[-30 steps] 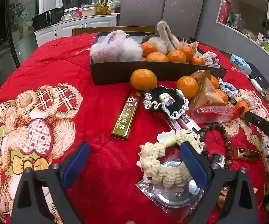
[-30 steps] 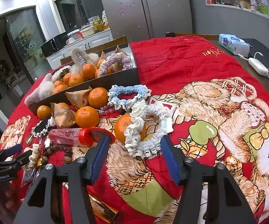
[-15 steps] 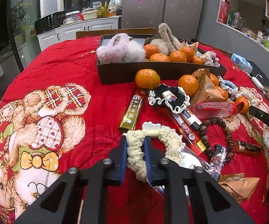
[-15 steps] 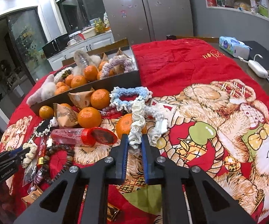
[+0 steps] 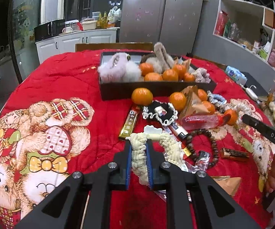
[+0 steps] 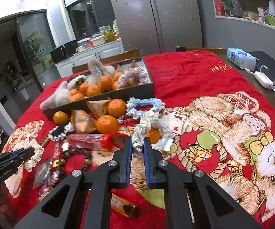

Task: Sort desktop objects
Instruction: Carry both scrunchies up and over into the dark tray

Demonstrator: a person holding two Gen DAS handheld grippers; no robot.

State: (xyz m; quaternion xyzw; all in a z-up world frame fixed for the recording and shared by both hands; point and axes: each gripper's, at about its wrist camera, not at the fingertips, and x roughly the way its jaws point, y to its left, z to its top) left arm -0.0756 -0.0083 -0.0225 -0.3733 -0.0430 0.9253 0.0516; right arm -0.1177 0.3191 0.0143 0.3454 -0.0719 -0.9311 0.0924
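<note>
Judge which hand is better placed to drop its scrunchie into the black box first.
Left, marginally. The left gripper, shut on the cream scrunchie, faces the black box squarely; the right gripper, shut on the white scrunchie, sees it off to one side.

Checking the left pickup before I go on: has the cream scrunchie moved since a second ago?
Yes. The cream scrunchie has left the clear packet it lay on; now pinched in the left gripper, it hangs lifted, its top nearer the gold bar.
</note>
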